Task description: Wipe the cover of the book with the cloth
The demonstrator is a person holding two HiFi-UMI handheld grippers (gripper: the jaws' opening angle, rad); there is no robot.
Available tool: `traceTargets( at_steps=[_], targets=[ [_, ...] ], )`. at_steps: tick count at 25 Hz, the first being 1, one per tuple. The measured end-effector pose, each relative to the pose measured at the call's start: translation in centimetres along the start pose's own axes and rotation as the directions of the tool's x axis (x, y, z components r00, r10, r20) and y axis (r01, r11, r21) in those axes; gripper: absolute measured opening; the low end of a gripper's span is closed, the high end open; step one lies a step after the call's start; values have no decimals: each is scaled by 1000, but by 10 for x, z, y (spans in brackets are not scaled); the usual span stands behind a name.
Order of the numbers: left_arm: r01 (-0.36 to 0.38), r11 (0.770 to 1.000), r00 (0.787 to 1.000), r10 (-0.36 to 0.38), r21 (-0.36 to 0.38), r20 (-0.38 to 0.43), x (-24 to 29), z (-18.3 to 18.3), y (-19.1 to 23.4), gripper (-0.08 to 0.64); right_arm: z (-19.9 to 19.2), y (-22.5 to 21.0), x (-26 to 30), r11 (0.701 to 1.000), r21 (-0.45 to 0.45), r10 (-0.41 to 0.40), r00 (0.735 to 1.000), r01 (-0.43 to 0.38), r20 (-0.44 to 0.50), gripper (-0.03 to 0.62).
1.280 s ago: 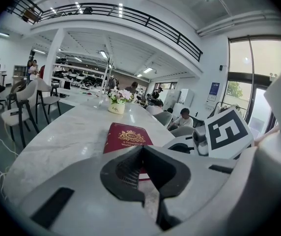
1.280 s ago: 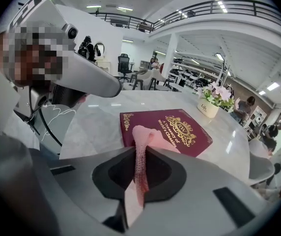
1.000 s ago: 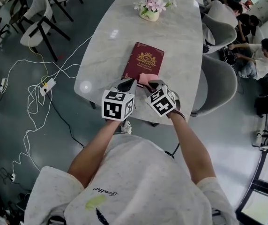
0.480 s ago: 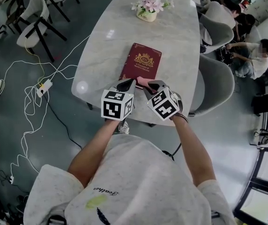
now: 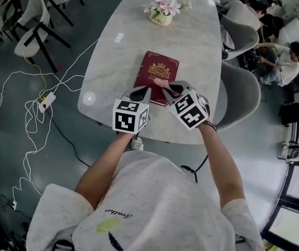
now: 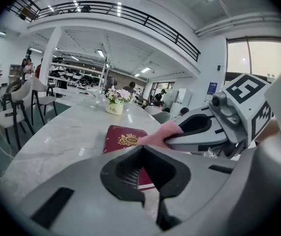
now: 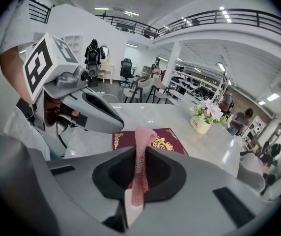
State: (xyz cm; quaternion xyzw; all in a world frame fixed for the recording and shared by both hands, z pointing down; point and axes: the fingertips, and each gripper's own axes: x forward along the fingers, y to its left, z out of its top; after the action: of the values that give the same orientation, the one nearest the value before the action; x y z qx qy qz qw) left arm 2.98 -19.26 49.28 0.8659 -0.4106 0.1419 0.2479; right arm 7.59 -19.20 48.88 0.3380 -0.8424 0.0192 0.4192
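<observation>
A bright open hall with a mezzanine rail surrounds a long marble table (image 5: pixel 113 56), with a flower pot (image 5: pixel 162 12) at its far end. The dark red book (image 5: pixel 157 69) lies flat close to the table's near edge. The right tongs (image 5: pixel 171 88) are clenched on a pink cloth (image 5: pixel 160 82), whose free end hangs over the near part of the cover. The left tongs (image 5: pixel 140 93) are closed on nothing, by the book's near-left corner. Wiping seems barely started. The next move likely calls for dragging the cloth across the cover toward its far end while the left tongs steady the book.
</observation>
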Motion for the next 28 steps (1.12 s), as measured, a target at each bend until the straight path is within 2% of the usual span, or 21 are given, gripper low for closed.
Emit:
traceTargets(
  at_steps=[18,28],
  targets=[
    [10,1000,1000,-10,15,-7,22,21,32,8,36,-76,40,995,-8,-95,995,96,15,20],
    [15,1000,1000,-15,-17,-20,37,24,46,8,39,-110,87,982,-51,-183,983,182,-31,18]
  ],
)
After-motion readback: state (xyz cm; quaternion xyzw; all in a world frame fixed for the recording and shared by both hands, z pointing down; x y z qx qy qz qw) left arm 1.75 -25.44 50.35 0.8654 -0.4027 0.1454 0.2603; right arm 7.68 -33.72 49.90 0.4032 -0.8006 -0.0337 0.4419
